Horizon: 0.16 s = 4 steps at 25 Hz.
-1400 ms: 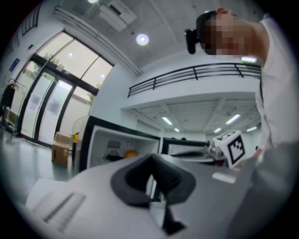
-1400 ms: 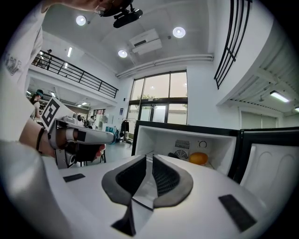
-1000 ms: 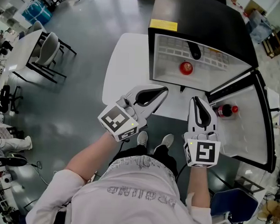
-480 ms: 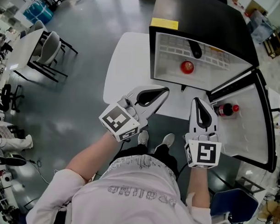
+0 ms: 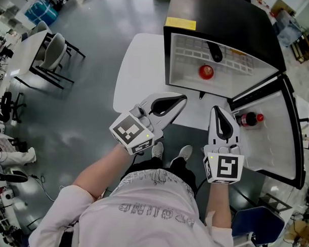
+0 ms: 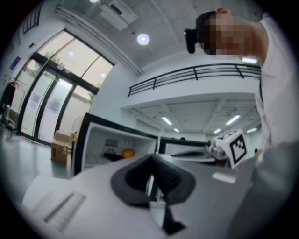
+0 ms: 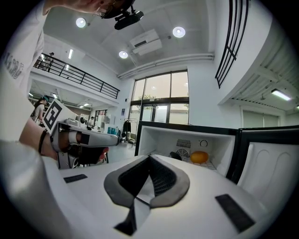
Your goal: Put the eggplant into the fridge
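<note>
We see the fridge [image 5: 223,26] standing open on the surface [image 5: 138,69], which extends to its left and front. Inside the fridge the eggplant [image 5: 214,52] lies on the shelf [image 5: 238,65] with a round fruit [image 5: 206,72] just beside it, and a bottle [image 5: 247,120] sits in the door [image 5: 275,145], open at the fridge's right. Our left hand-held gripper [image 5: 181,100] and right hand-held gripper [image 5: 217,110] hang side by side before the fridge's opening.

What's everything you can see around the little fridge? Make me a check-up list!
Surface: white table, carrying the open fridge.
Job's things: eggplant already on the fridge shelf, near a round red fruit.
Clutter: red-capped bottle in the door rack.
Tongs: left tongs and right tongs both shut, empty, held before the fridge.
Cables: thin cable on the floor, far left.
Surroundings: grey floor, chair by a desk.
</note>
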Available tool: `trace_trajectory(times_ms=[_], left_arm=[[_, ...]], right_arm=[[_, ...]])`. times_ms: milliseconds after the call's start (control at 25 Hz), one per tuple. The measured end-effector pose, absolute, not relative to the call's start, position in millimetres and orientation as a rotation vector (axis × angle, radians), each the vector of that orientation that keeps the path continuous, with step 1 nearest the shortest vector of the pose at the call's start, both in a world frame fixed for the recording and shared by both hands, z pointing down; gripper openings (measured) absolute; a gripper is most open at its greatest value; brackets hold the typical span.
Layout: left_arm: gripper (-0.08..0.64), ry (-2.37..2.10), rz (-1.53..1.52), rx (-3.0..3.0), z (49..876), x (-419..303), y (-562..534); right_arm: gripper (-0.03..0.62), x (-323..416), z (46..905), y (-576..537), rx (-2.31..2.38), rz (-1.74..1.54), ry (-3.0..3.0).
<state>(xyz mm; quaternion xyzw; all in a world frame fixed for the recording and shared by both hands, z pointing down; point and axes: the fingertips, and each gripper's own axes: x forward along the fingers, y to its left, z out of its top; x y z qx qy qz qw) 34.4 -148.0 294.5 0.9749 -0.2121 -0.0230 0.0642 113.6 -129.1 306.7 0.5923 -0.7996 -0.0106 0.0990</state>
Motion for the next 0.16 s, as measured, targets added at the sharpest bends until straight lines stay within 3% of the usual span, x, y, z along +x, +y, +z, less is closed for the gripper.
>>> trace_trajectory(times_ms=[160], left_arm=[[0.008,-0.635,-0.066,2.942,298.1,35.0,-148.6]], right_arm=[[0.006,112.6,307.8,-129.8,1.751,-0.036,-2.363]])
